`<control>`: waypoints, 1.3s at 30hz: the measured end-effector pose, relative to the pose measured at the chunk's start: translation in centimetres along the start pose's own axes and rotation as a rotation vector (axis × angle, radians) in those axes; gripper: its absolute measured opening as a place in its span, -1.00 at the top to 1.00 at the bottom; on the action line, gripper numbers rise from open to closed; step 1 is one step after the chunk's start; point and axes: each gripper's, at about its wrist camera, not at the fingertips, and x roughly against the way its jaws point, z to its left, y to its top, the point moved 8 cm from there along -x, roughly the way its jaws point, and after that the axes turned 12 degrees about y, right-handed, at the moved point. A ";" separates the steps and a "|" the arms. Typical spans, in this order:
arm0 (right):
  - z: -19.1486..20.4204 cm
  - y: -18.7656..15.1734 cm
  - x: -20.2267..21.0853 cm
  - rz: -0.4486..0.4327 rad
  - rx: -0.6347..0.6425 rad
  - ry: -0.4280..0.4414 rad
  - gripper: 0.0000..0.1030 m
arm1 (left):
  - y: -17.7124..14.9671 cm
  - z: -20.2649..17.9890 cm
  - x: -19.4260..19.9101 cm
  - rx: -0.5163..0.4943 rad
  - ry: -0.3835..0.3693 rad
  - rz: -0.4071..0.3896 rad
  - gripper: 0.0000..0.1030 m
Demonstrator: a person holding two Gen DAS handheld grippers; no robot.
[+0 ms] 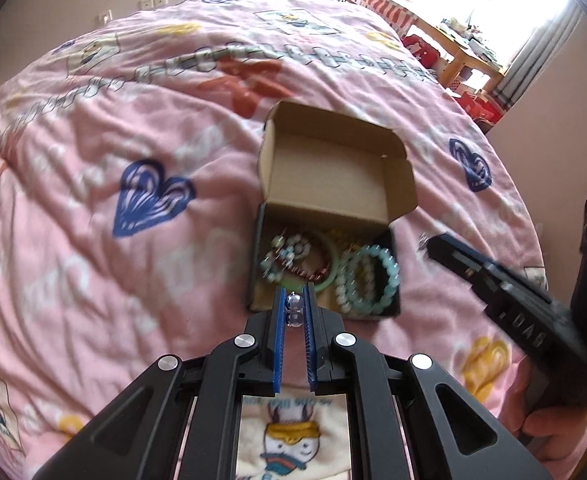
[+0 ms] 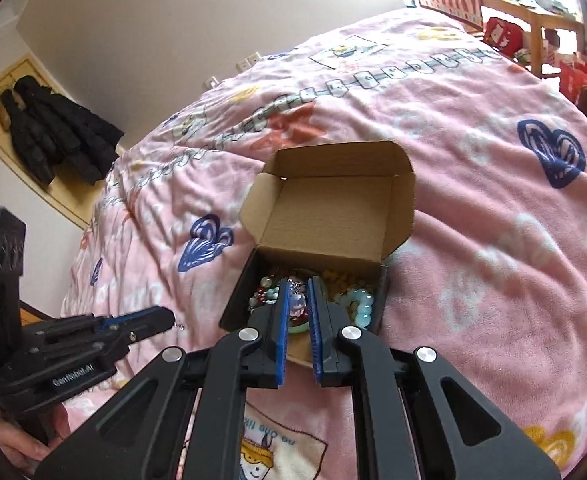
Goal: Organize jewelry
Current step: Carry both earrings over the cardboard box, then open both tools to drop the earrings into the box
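An open cardboard box (image 1: pixel 335 168) lies on the pink bed; it also shows in the right wrist view (image 2: pixel 333 208). It holds several bracelets, among them a turquoise bead bracelet (image 1: pixel 367 280) and a green bangle (image 1: pixel 329 276). My left gripper (image 1: pixel 294 300) is shut on a clear-bead bracelet (image 1: pixel 294 307) at the box's near edge. My right gripper (image 2: pixel 296 294) is shut on a clear bead piece (image 2: pixel 298 303) just over the box's contents. The turquoise beads (image 2: pixel 359 304) lie right of it.
A pink printed duvet (image 1: pixel 133 160) covers the bed. A wooden table (image 1: pixel 465 52) with clutter stands by the window at the far right. Black coats (image 2: pixel 53 128) hang on the wall at the left.
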 end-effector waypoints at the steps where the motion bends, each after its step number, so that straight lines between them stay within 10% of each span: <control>1: -0.2 0.0 -0.1 0.002 -0.008 0.001 0.80 | 0.4 -0.4 -0.1 -0.004 -0.001 -0.003 0.81; 18: -1.5 0.4 0.4 -0.046 -0.083 0.003 0.75 | 1.5 -3.2 -0.3 -0.081 -0.021 -0.016 0.81; 23: -2.1 0.6 1.3 -0.069 -0.106 -0.014 0.75 | 1.6 -2.6 0.3 -0.073 0.010 -0.054 0.00; 28: -2.4 0.8 2.0 -0.080 -0.115 -0.031 0.73 | 1.5 -1.7 0.7 -0.052 0.020 -0.054 -0.11; 39: -1.2 1.0 6.8 -0.158 -0.084 -0.077 -0.56 | 0.6 -0.3 3.1 -0.076 0.039 -0.127 -0.41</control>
